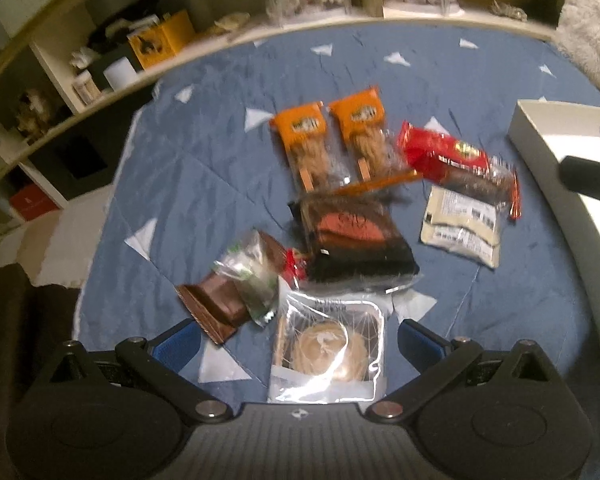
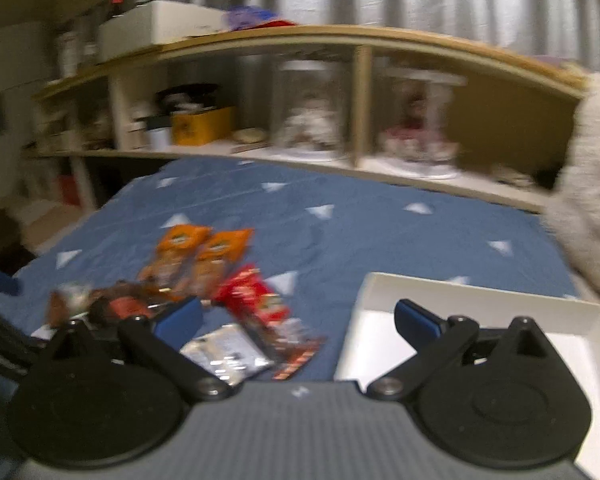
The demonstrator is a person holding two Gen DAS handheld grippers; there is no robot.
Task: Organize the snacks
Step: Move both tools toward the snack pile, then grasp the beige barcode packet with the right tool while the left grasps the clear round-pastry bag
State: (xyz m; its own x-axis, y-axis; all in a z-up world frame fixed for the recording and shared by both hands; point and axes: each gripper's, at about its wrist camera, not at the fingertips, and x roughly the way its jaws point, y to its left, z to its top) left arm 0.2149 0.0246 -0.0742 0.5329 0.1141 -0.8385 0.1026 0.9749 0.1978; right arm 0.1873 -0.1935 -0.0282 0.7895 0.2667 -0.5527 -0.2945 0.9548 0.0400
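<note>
**Blue cloth with snacks, both tools open**

Blue quilted cloth (image 1: 203, 168) with white triangles carries all the snacks, and the black packet (image 1: 356, 240) with an orange oval lies about in the middle of the group, so I take it as the landmark.

Behind the black packet, toward the shelf (image 1: 259, 36), two orange packets (image 1: 304, 140) (image 1: 360, 128) lie side by side, almost parallel. To the right of the black packet lies a red packet (image 1: 452, 160), and its end rests over a white sachet (image 1: 460, 228) with printed labels. To the left of the black packet lies a brown wrapper (image 1: 215, 304) with a clear, green-printed bag (image 1: 255, 280) on top of it. In front of the black packet, nearest to the camera, is a clear packet with a round pale cake (image 1: 328, 348); its upper edge touches the black packet.

Left tool (image 1: 295, 340) is open, its blue pads (image 1: 179, 340) stand wide apart on both sides of the cake packet and hold nothing.

Right tool (image 2: 295, 316) is also open and empty. It hovers far to the right of the black packet (image 2: 119, 308), partly above a white tray (image 2: 480, 296) that lies on the cloth beside the snacks. This view is blurred, so small details I cannot tell.
</note>
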